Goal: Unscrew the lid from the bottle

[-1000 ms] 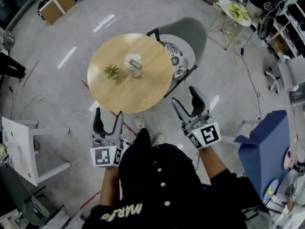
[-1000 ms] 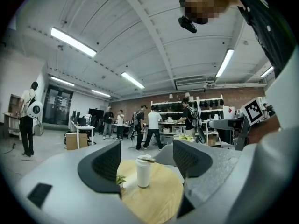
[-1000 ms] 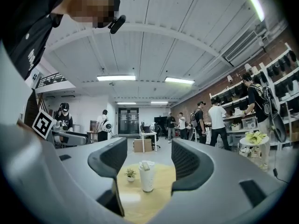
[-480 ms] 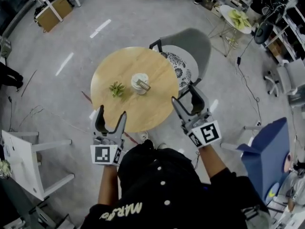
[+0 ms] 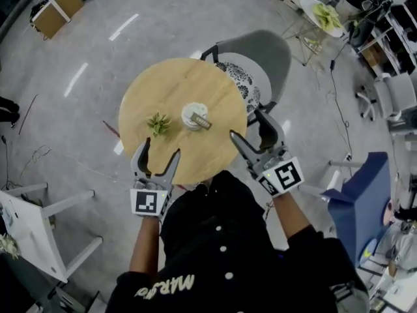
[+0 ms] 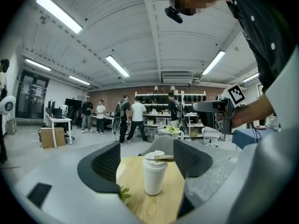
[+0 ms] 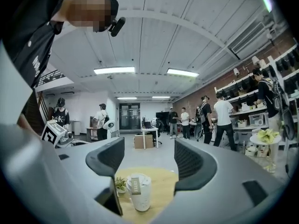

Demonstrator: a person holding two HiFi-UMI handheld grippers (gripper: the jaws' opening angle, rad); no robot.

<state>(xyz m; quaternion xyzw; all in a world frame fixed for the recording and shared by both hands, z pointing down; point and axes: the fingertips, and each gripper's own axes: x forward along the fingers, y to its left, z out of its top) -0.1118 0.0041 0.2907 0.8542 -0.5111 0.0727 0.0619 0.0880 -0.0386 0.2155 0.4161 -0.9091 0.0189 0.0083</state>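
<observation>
A: Left claw (image 5: 158, 150)?
B: Jaws wide apart, gripping nothing. It hangs over the near edge of the round wooden surface (image 5: 169, 83). In its own view the bottle (image 6: 154, 174) shows through the gap, but farther off, clear of both pads.
A: Right claw (image 5: 247, 126)?
B: Spread too, and its jaws have just been opening. Nothing is between the pads. It sits at the surface's right edge, close to the grey chair (image 5: 260, 57).
A: Where's the bottle exactly?
B: Upright near the middle of the surface, ahead of both claws and roughly between their lines. It's a white, cup-like body.
A: Lid (image 5: 193, 113)?
B: On the bottle. A brownish tag (image 7: 134, 185) lies across it and hangs down the side; the print is too small to be sure of.
A: Anything else on there?
B: A small green plant (image 5: 157, 123) just beside the bottle, on the left claw's side. Can't tell if they touch.
A: Background?
B: People stand by shelves and desks, well away.
</observation>
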